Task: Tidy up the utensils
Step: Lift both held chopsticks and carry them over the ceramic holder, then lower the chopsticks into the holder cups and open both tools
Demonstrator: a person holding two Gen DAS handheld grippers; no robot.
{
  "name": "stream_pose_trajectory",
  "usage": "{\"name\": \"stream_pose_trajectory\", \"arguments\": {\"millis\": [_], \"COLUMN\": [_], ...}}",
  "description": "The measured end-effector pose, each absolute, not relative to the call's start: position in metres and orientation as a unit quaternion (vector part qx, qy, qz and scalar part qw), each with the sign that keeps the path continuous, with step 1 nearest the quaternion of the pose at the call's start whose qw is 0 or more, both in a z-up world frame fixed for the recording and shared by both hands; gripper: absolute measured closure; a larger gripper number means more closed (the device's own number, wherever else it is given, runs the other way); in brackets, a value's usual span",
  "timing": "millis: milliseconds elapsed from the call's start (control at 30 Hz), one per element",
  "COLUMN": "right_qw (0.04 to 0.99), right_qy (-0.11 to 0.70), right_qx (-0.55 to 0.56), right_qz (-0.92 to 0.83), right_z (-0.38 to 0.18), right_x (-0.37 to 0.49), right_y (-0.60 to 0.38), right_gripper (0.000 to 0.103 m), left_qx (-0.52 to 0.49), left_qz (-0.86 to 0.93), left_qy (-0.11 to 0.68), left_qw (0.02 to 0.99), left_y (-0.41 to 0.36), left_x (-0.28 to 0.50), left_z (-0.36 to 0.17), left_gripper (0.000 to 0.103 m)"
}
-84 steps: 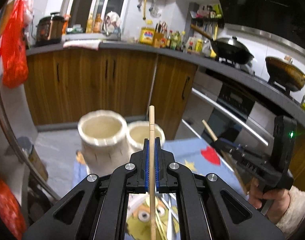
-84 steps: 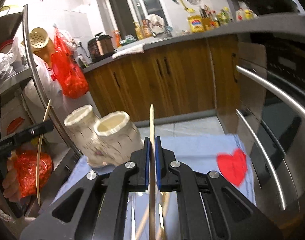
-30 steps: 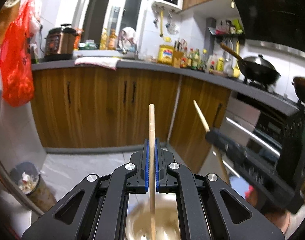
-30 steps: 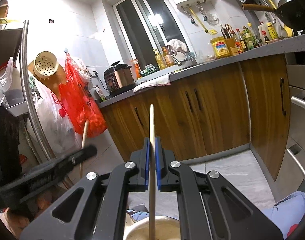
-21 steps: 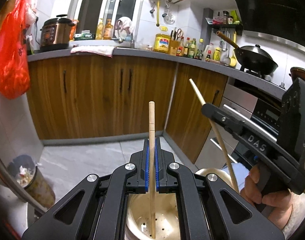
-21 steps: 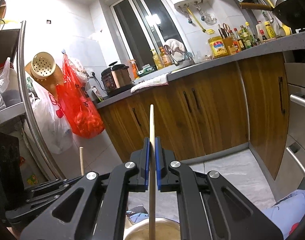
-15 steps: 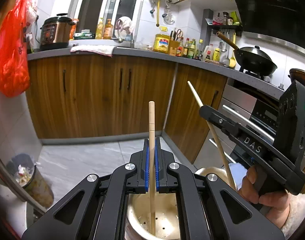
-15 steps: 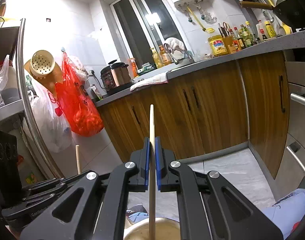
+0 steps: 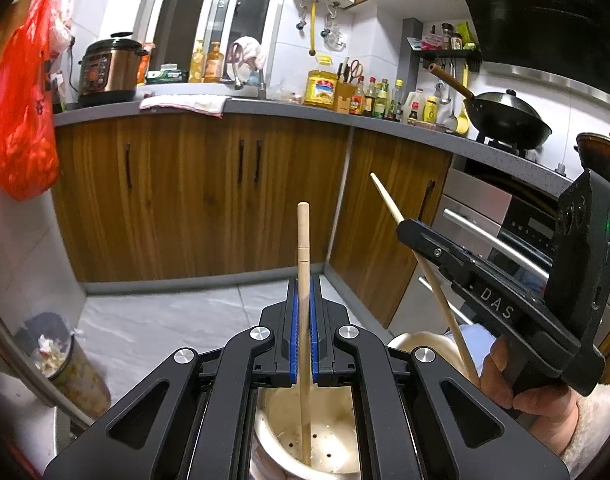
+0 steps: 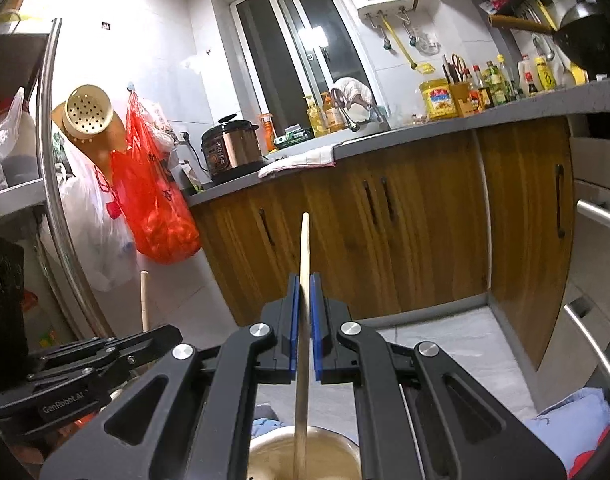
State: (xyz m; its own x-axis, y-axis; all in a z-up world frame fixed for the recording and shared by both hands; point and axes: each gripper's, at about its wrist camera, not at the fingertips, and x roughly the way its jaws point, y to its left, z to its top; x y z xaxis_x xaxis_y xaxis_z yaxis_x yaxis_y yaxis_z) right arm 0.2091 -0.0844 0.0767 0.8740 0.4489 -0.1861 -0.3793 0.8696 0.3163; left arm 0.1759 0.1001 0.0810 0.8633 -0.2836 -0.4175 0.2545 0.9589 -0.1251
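My left gripper point(image 9: 304, 312) is shut on a pale wooden chopstick point(image 9: 303, 248) that stands upright, its lower end down inside a cream holder cup point(image 9: 325, 432) with drain holes. A second cream cup point(image 9: 429, 346) sits just right of it. In the same view the right gripper point(image 9: 409, 230), held by a hand point(image 9: 521, 396), slants a thinner chopstick point(image 9: 421, 264) down toward that second cup. In the right wrist view my right gripper point(image 10: 304, 316) is shut on this chopstick point(image 10: 304, 256), whose lower end dips over a cup rim point(image 10: 261, 446). The left gripper point(image 10: 145, 340) shows at lower left.
Wooden cabinet doors point(image 9: 193, 196) and a grey worktop crowded with bottles run across the back. An oven with steel handles point(image 9: 485, 236) stands at the right, a bin point(image 9: 65, 364) on the floor at left. A blue cloth point(image 10: 569, 420) lies beside the cups, a red bag point(image 10: 153, 200) hangs left.
Both grippers came up from the table and over the cups with their chopsticks. In the last second the left chopstick's end sank into the cup; the right gripper drew nearer.
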Motion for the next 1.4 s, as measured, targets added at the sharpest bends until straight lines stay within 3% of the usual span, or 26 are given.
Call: {"name": "stream_pose_trajectory", "arguments": {"millis": [900, 1400], "right_qw": [0.955, 0.958], "right_qy": [0.068, 0.129], "right_qx": [0.158, 0.114], "right_qz": [0.242, 0.229], "right_z": [0.085, 0.058], "right_x": [0.193, 0.180], "right_y": [-0.094, -0.093], "right_gripper": [0.098, 0.098], "left_qx": [-0.035, -0.022], "left_qz": [-0.148, -0.157], "left_qy": [0.226, 0.235], "left_qw": [0.962, 0.959], "left_y": [0.103, 0.099], "left_x": [0.176, 0.172], "left_z": [0.079, 0.073], "left_gripper": [0.097, 0.098]}}
